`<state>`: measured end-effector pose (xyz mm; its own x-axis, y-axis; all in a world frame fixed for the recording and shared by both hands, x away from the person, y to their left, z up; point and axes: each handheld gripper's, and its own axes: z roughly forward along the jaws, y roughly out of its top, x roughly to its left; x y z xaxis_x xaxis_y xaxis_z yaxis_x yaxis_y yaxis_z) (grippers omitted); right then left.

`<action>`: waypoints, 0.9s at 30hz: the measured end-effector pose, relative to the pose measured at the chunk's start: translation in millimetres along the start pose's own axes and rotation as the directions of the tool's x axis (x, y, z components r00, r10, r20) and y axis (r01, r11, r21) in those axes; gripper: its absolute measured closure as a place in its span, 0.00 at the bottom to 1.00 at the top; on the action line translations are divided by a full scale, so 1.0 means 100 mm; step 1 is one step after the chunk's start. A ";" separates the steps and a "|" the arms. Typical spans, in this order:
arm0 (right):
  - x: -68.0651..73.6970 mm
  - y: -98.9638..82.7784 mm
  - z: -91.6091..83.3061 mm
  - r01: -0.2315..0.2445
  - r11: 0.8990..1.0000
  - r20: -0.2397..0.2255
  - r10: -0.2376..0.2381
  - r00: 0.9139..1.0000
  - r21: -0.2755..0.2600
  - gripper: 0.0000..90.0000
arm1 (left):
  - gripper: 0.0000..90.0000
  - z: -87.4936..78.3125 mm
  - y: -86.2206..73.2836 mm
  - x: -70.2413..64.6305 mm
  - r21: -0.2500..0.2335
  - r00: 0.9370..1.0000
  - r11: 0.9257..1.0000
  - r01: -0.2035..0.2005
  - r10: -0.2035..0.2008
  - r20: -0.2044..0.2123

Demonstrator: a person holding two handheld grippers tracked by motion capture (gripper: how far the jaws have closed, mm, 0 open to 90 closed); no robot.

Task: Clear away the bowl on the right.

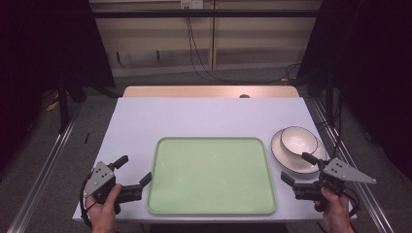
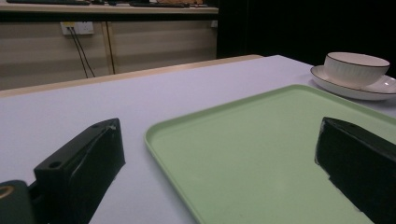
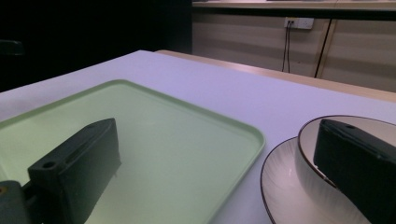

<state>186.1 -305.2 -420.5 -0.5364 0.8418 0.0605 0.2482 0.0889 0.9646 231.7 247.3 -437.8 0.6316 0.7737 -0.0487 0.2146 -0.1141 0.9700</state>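
A big flat tray of pale green plastic with a low raised rim (image 1: 212,141) lies in the middle of the white table (image 1: 204,114). Nothing is on the tray. To its right, just beside its far right corner, sits a round white plate with a thin dark edge (image 1: 291,162), and a small white bowl with the same dark edge (image 1: 297,139) stands on that plate, a bit toward the back.

The left gripper (image 1: 133,171) hovers low at the tray's left side, near the front corner. Its black jaws are spread wide and hold nothing. In the left gripper view one jaw is over the bare table and the other over the tray, so the tray's rim (image 2: 170,151) runs between them. It looks ready to pinch that rim, maybe to keep the tray from sliding.

The right gripper (image 1: 298,167) is at the front right, close to the plate. Its jaws are also wide apart with nothing in them. In the right gripper view one jaw is over the tray (image 3: 154,140) and the other stands in front of the bowl (image 3: 310,135). I think the bowl and plate (image 3: 280,186) are meant to go onto the tray, since it lies bare right next to them
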 end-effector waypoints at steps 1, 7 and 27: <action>0.00 0.00 0.00 -0.003 1.000 0.000 0.003 1.000 0.010 0.00 | 0.02 0.01 0.00 0.00 -0.004 1.000 1.000 0.005 -0.005 0.007; -0.04 0.00 -0.01 -0.008 1.000 0.011 0.008 1.000 0.010 0.00 | 0.02 0.03 0.00 0.00 -0.002 1.000 1.000 0.009 -0.009 0.008; -0.29 0.08 -0.12 -0.080 0.995 -0.006 0.081 0.997 0.058 0.06 | 0.02 0.04 0.00 0.00 0.002 1.000 1.000 0.007 -0.007 0.020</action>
<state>194.1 -335.3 -411.8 -0.5196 0.8429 0.1399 0.3365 0.0513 0.9403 234.8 244.7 -438.5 0.6447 0.7621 -0.0599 0.2204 -0.1102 0.9692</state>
